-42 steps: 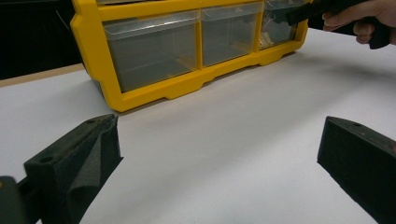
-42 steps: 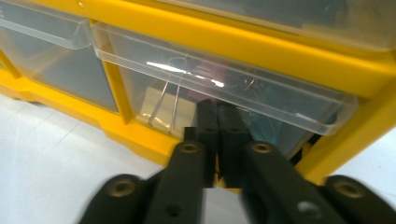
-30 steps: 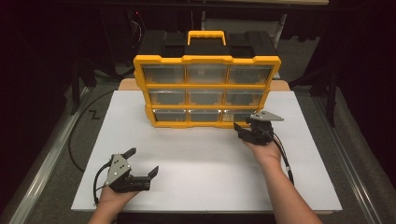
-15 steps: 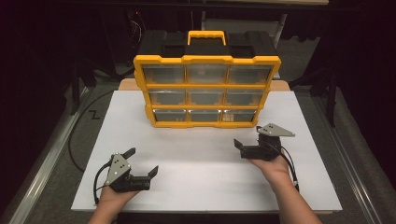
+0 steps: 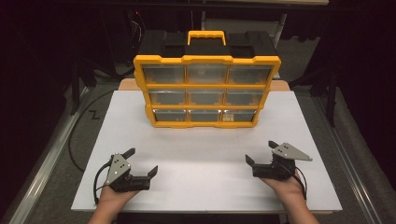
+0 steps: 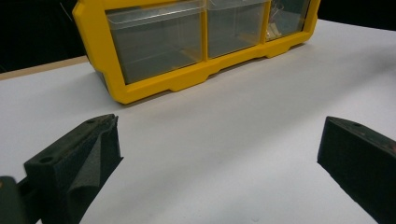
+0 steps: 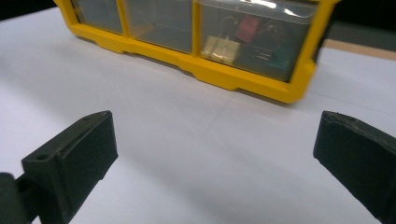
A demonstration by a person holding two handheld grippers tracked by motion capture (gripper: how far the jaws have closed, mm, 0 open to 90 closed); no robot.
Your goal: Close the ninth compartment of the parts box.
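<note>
My left gripper (image 5: 142,164) and right gripper (image 5: 262,153) rest gaping and empty near the white desk's (image 5: 201,154) front corners; the yellow plastic nine-drawer organizer (image 5: 206,91) stands at its back edge, and a careless reach could topple it

- left black two-jaw gripper (image 5: 140,161): grey three-cornered plate with screw holes, black cable
- right black two-jaw gripper (image 5: 261,153): same grey plate, black cable
- forearms bare, no sleeves
</note>
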